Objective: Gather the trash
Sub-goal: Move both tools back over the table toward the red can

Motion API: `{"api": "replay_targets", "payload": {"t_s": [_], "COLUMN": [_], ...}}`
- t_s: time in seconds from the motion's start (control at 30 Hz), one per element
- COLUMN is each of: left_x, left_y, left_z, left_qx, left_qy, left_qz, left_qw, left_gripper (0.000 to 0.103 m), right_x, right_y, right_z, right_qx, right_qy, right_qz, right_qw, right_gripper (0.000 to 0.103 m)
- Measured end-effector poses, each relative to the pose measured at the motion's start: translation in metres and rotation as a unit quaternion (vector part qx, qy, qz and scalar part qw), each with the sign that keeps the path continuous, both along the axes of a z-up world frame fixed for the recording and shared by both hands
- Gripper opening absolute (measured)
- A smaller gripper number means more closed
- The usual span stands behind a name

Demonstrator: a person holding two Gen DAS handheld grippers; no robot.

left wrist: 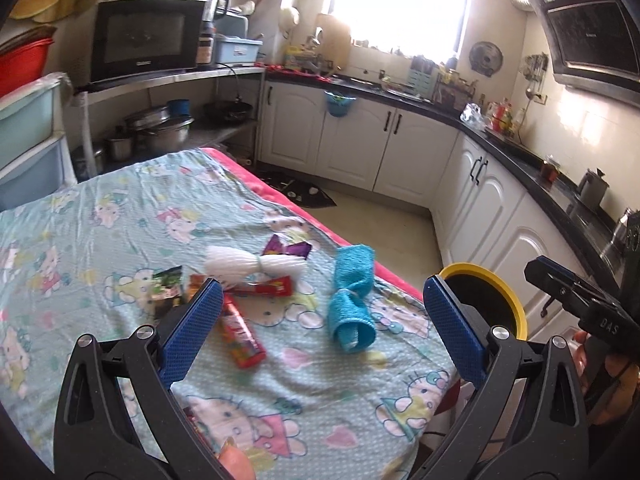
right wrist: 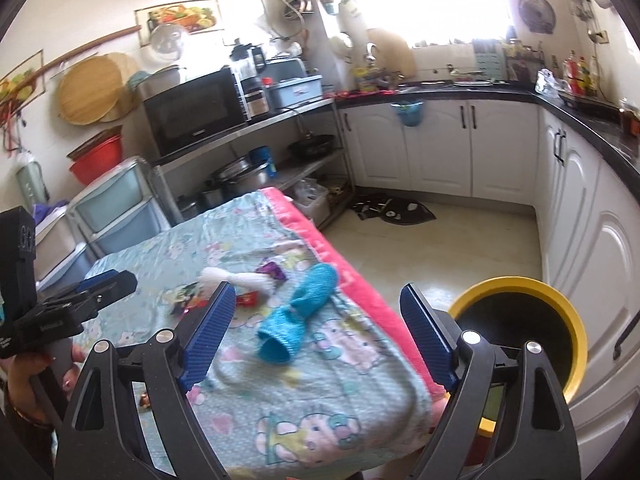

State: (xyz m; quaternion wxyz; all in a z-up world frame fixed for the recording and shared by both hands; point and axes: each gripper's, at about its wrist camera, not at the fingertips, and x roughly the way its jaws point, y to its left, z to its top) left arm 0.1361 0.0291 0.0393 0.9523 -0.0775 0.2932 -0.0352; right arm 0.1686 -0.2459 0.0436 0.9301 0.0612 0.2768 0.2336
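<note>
Snack wrappers lie on the cartoon-print tablecloth (left wrist: 100, 208): a long red wrapper (left wrist: 240, 332), a shorter red one (left wrist: 268, 290), a purple one (left wrist: 288, 248) and a dark green packet (left wrist: 168, 284). A white crinkled plastic piece (left wrist: 248, 262) lies among them, and a rolled blue towel (left wrist: 352, 300) to their right. My left gripper (left wrist: 323, 282) hangs open above the wrappers, holding nothing. My right gripper (right wrist: 318, 287) is open and empty over the table's near right part, with the blue towel (right wrist: 300, 312) ahead. A yellow-rimmed black bin (right wrist: 516, 281) stands on the floor beside the table's right edge.
White cabinets (right wrist: 440, 152) under a black counter run along the back and right. A steel shelf with a microwave (right wrist: 192, 112) and pots stands behind the table, plastic drawers (right wrist: 120, 212) at its left. A dark mat (right wrist: 392, 208) lies on the pale floor.
</note>
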Motion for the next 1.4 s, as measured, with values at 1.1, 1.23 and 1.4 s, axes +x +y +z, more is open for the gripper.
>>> {"api": "replay_targets", "payload": {"t_s": [1.1,1.23,1.4], "left_x": [-0.019,-0.005,0.015], "left_y": [0.145,0.162,0.174], "left_z": [-0.028,-0.040,-0.058], "left_qx": [0.001,-0.015,-0.038], "left_qy": [0.032,0.048,0.070], "left_qz": [0.122,0.132,0.132], "left_qw": [0.9921,0.9899,0.9881], "left_gripper": [0.092,0.092,0.092], "right_x": [-0.017,-0.010,-0.001], "right_y": [0.162,0.182,0.201], "right_z": [-0.008,-0.018,-0.033], "right_qx": [-0.052,-0.061,-0.077], "right_qy": [0.012,0.023,0.033], "right_qz": [0.144,0.158,0.169], "right_qw": [0.988,0.985,0.982], "right_gripper": [0.083,0.083,0.083]}}
